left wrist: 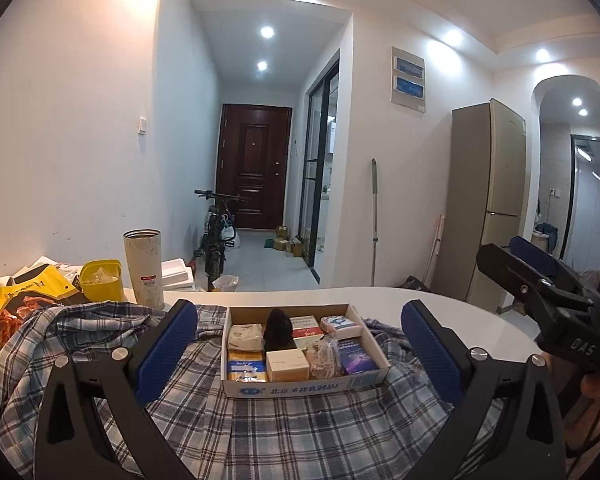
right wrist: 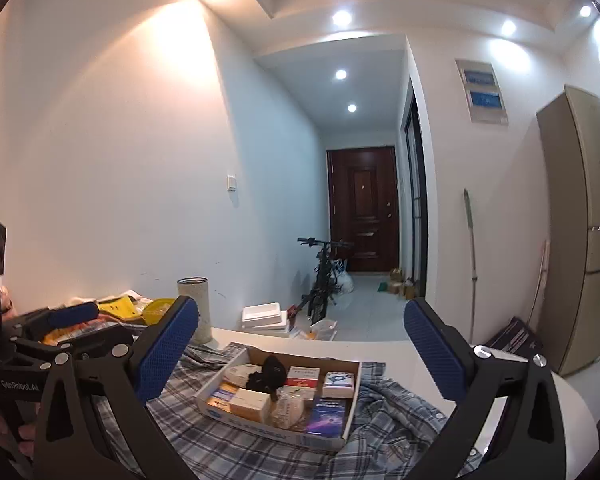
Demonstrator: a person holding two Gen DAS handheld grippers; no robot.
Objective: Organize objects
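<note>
Two things underlie the job: a white table (left wrist: 440, 300) carrying a plaid shirt (left wrist: 300, 420), probably as padding. On the shirt sits the cardboard tray (left wrist: 300, 386) of small boxes. Left tongs (left wrist: 300, 344) and right tongs (right wrist: 300, 344) flank the tray, both wide, empty, seemingly approaching.

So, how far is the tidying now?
Done: the cardboard box on the plaid shirt already holds small packs and a black item. In hand: nothing; left gripper and right gripper are open and empty. Left: the yellow bag, yellow tub, tumbler and the shirt itself are loose on the table.
</note>
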